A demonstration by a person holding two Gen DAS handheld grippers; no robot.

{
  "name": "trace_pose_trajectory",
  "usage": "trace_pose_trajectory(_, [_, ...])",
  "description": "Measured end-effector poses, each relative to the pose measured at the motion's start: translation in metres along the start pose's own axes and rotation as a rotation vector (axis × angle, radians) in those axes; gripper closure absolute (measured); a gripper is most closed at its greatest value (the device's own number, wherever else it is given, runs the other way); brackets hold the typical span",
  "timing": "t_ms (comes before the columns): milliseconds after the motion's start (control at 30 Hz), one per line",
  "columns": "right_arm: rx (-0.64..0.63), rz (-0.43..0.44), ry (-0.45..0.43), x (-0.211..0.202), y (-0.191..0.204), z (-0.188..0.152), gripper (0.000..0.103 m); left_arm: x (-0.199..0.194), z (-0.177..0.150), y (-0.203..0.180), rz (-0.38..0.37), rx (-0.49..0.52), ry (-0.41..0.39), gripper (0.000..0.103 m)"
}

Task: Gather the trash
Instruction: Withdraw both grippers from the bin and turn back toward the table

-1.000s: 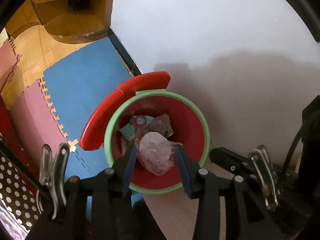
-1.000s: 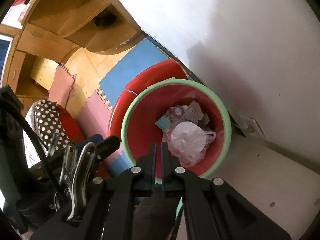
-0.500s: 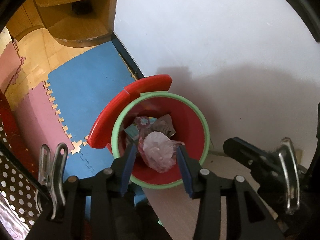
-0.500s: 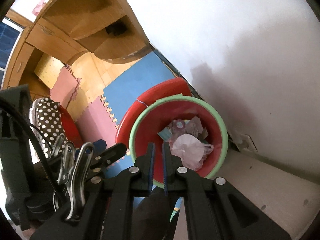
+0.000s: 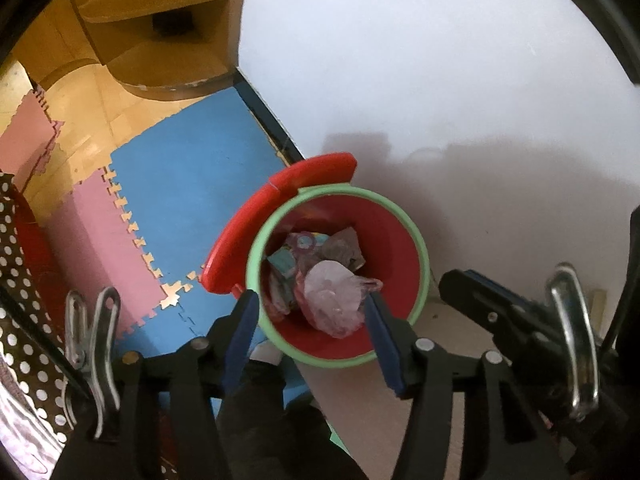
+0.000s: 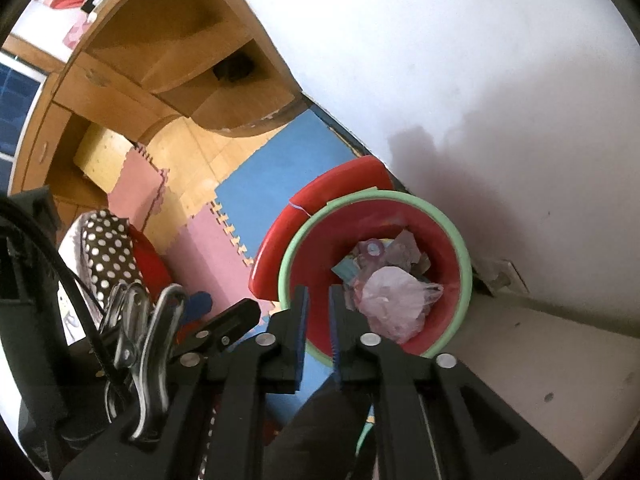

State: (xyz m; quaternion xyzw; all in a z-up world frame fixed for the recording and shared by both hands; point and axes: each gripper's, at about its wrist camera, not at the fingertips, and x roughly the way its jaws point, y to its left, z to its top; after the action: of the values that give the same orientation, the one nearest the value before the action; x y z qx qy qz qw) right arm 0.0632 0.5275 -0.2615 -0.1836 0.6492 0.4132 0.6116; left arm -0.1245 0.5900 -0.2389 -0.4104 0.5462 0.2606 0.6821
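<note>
Crumpled pale pink plastic bag (image 5: 334, 298), lying on top of other wrappers and scraps (image 5: 316, 246) inside round red plastic bin with pale green rim (image 5: 400, 236); bin lower centre of the left wrist view, lower right of centre in the right wrist view (image 6: 466, 264), standing on the floor close against white wall (image 5: 420, 80). Red curved lid (image 5: 256, 224) leaning against the bin's left side, between bin and blue foam puzzle mat (image 5: 188, 188). Pink foam mat (image 5: 100, 240) joined to the blue one, further left; wooden floor and curved wooden shelving (image 5: 160, 36) in the upper left.

Left gripper (image 5: 310, 340) pointed steeply down over the bin, blue-padded black fingers (image 5: 240, 336) opening, standing wide on either side of the bag in the picture, pads not pressing on it, nothing held. Right gripper (image 6: 318, 332) likewise aimed down at the bin's near rim, fingers (image 6: 300, 332) opening from nearly closed, a narrow gap between the blue pads, nothing between them. Right gripper's black body visible at the right edge of the left wrist view (image 5: 500, 312).

Brown white-dotted fabric (image 6: 106, 248) at the left edge.
</note>
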Motion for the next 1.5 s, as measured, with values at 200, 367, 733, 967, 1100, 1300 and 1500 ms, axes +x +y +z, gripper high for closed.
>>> trace_pose_trajectory(200, [0.055, 0.034, -0.037, -0.014, -0.005, 0.002, 0.062, -0.023, 0.006, 0.008, -0.008, -0.003, -0.010, 0.029])
trace_pose_trajectory(367, [0.062, 0.063, -0.075, -0.033, -0.002, 0.003, 0.045, -0.043, 0.005, 0.001, -0.004, 0.037, -0.017, 0.025])
trace_pose_trajectory(733, [0.157, 0.106, -0.136, -0.070, -0.019, -0.016, 0.035, -0.068, -0.006, -0.035, -0.012, 0.112, -0.029, 0.024])
trace_pose_trajectory(967, [0.103, 0.146, -0.189, -0.104, -0.026, -0.035, 0.035, -0.080, -0.020, -0.060, -0.017, 0.155, -0.018, 0.024])
trace_pose_trajectory(1100, [0.088, 0.120, -0.232, -0.124, -0.026, -0.043, 0.034, -0.089, -0.031, -0.072, -0.032, 0.174, -0.020, 0.024])
trace_pose_trajectory(1300, [0.060, 0.068, -0.301, -0.154, -0.021, -0.057, 0.034, -0.100, -0.049, -0.096, -0.029, 0.245, -0.019, 0.024])
trace_pose_trajectory(1500, [0.051, 0.119, -0.350, -0.183, -0.026, -0.075, 0.034, -0.111, -0.070, -0.127, -0.041, 0.300, -0.028, 0.024])
